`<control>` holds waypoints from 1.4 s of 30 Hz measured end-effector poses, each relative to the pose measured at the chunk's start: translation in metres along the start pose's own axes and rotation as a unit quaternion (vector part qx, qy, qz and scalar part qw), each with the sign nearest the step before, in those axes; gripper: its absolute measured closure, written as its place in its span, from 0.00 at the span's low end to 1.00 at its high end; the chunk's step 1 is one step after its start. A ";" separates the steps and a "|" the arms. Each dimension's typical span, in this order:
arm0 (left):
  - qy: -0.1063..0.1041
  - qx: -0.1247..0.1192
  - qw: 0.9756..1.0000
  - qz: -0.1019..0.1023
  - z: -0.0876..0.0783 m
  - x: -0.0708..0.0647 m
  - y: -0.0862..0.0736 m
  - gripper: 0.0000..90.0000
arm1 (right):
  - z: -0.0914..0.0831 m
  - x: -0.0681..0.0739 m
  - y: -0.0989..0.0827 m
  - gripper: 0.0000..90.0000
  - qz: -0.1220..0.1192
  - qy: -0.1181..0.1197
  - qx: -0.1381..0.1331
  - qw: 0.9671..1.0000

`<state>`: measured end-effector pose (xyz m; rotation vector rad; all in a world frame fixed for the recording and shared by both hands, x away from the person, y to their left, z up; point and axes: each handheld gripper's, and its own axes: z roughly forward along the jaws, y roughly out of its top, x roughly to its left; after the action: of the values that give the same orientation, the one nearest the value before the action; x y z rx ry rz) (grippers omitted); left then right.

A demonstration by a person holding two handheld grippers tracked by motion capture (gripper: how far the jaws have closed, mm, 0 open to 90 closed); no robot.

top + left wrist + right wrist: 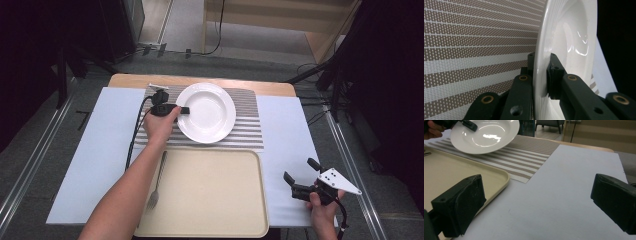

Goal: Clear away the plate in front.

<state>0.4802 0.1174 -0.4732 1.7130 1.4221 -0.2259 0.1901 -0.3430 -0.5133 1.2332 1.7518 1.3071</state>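
Note:
My left gripper (184,110) is shut on the left rim of a white deep plate (207,112), which is over the striped placemat (245,125). In the left gripper view the rim of the plate (569,37) is pinched between the black jaws of the gripper (541,72), one pad on each face. From the right gripper view the plate (484,135) looks lifted and tilted above the placemat (524,157). My right gripper (299,169) is at the table's front right, open with nothing in it (536,203).
A beige tray (210,190) lies at the front centre, with a fork (157,185) along its left edge. A pale blue-white sheet (90,160) covers the tabletop. Cables and dark stands surround the table.

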 end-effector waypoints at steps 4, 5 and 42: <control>-0.005 0.000 1.000 -0.001 -0.005 -0.001 0.001 0.92 | 0.000 0.000 0.000 0.00 -0.002 0.000 0.000 1.000; -0.007 0.002 1.000 -0.001 -0.006 -0.002 0.001 0.92 | 0.000 0.000 0.000 0.00 -0.002 0.000 0.000 1.000; -0.056 0.016 0.998 -0.018 -0.043 0.006 -0.030 0.92 | 0.001 0.003 0.000 0.00 -0.011 -0.004 0.003 1.000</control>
<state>0.4398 0.1512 -0.4662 1.6740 1.3746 -0.3612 0.1897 -0.3399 -0.5133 1.2184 1.7603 1.2823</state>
